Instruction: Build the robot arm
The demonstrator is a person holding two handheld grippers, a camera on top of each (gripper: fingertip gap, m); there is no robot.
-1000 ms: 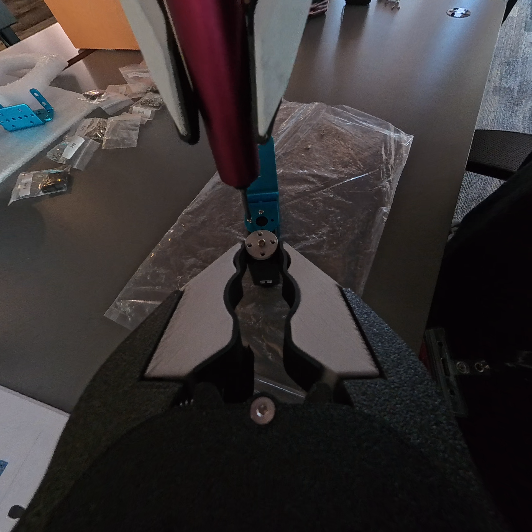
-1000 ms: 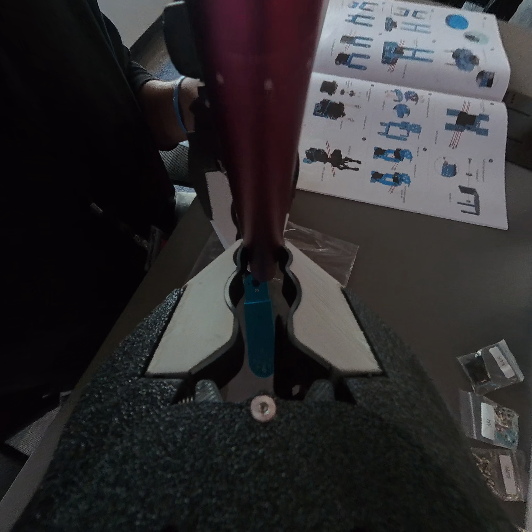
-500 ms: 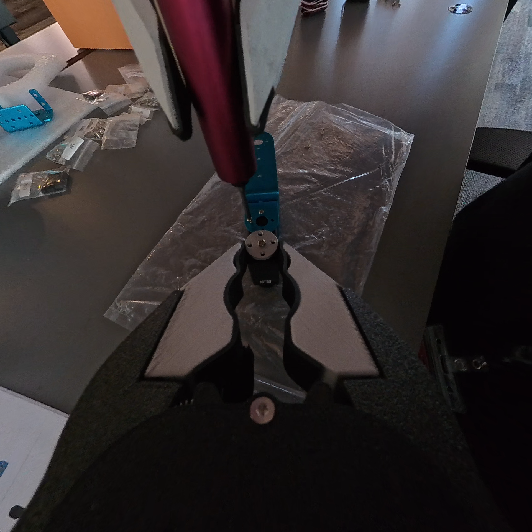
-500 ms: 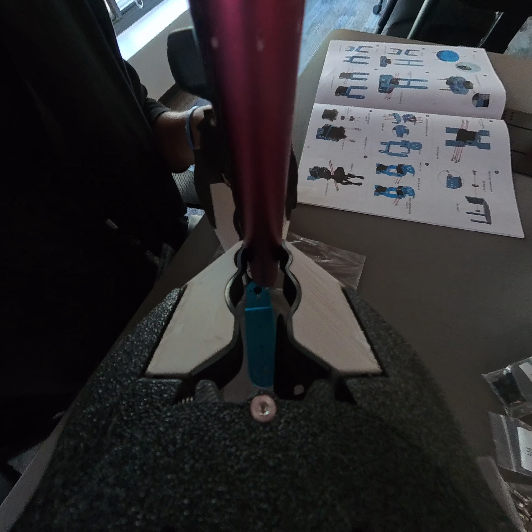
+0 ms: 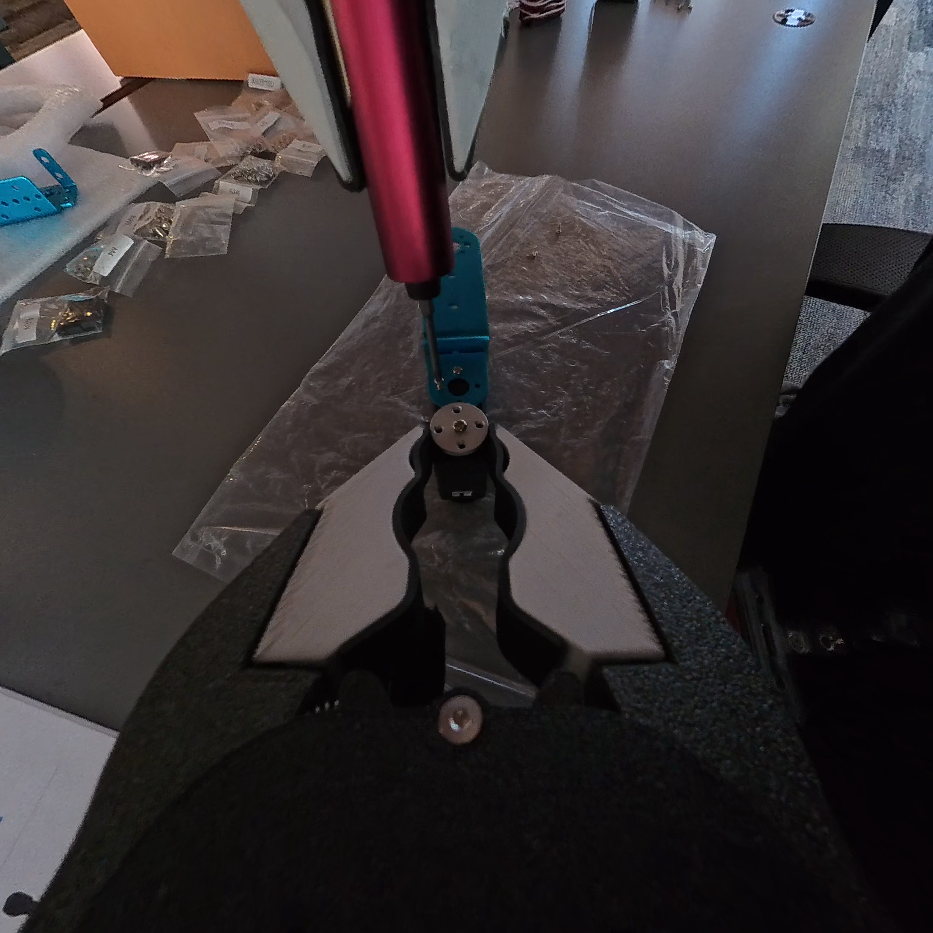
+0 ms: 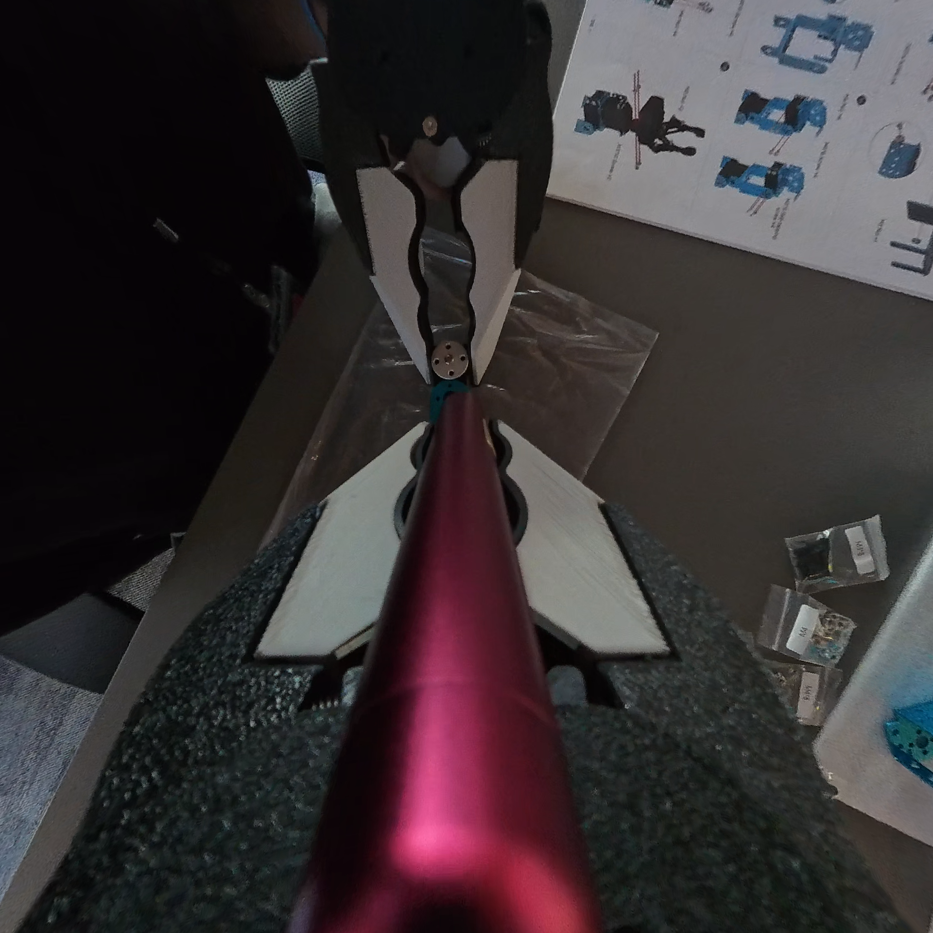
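My left gripper (image 5: 459, 438) is shut on a small black servo (image 5: 460, 479) with a silver round horn (image 5: 458, 427) on top. A blue metal bracket (image 5: 464, 323) sits on the servo's far end, over a clear plastic bag (image 5: 580, 313). My right gripper (image 6: 462, 436) is shut on a magenta screwdriver (image 6: 454, 656). In the left wrist view the right gripper (image 5: 406, 182) comes in from above, and the screwdriver (image 5: 399, 136) has its thin tip (image 5: 437, 378) on a screw at the bracket's left side. The right wrist view shows the left gripper (image 6: 451, 376), the horn (image 6: 450, 366) and a bit of the bracket (image 6: 440, 399).
Small bags of screws (image 5: 202, 222) and a blue bracket on white foam (image 5: 30, 192) lie at the left of the dark table (image 5: 151, 429). An open instruction booklet (image 6: 757, 126) and more small bags (image 6: 833, 555) lie nearby. A person in dark clothing (image 6: 126, 252) is at the table edge. Left tips to right tips: about 8 centimetres. Left tips and right tips are each some 35 centimetres from the blue bracket on white foam (image 5: 30, 192).
The right gripper has drawn back and up with the screwdriver, so its thin shaft and the left gripper now show. The tip stays at the bracket. The left gripper has held still.
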